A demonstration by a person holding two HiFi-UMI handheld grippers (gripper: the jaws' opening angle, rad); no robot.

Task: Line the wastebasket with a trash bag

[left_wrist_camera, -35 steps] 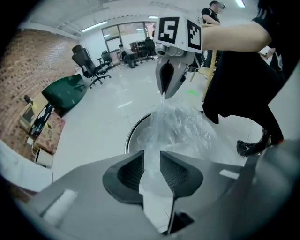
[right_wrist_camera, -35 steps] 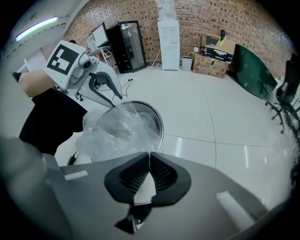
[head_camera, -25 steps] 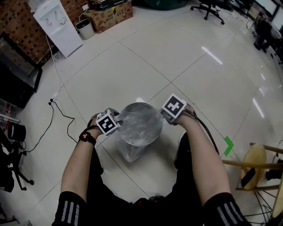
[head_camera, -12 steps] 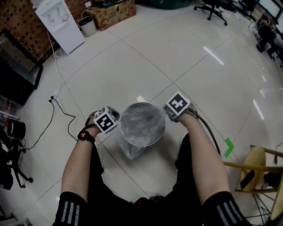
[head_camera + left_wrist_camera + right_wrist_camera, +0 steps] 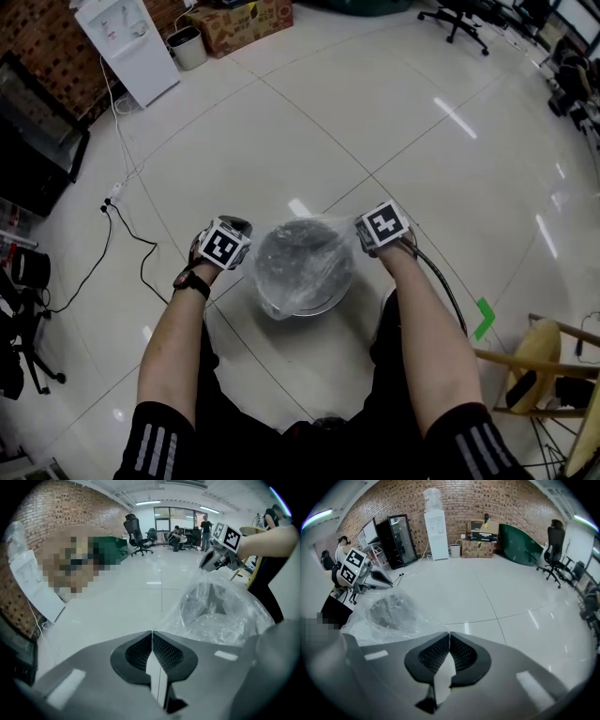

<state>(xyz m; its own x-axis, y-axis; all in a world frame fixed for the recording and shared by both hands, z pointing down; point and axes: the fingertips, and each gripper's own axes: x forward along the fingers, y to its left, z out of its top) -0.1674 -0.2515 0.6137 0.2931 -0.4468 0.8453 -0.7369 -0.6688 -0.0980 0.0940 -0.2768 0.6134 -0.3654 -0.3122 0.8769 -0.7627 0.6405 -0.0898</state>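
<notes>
The wastebasket (image 5: 302, 310) stands on the tiled floor (image 5: 403, 122). A clear trash bag (image 5: 298, 255) is spread over its mouth, stretched between 2 grippers. The left gripper (image 5: 151, 634) is pinched together on the bag's left edge, and the right gripper (image 5: 449, 636) on its right edge (the thin film barely shows between the pads).

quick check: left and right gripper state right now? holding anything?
Left hand-held gripper: closed, pinching the edge of the trash bag.
Right hand-held gripper: closed, pinching the opposite edge of the trash bag.
</notes>
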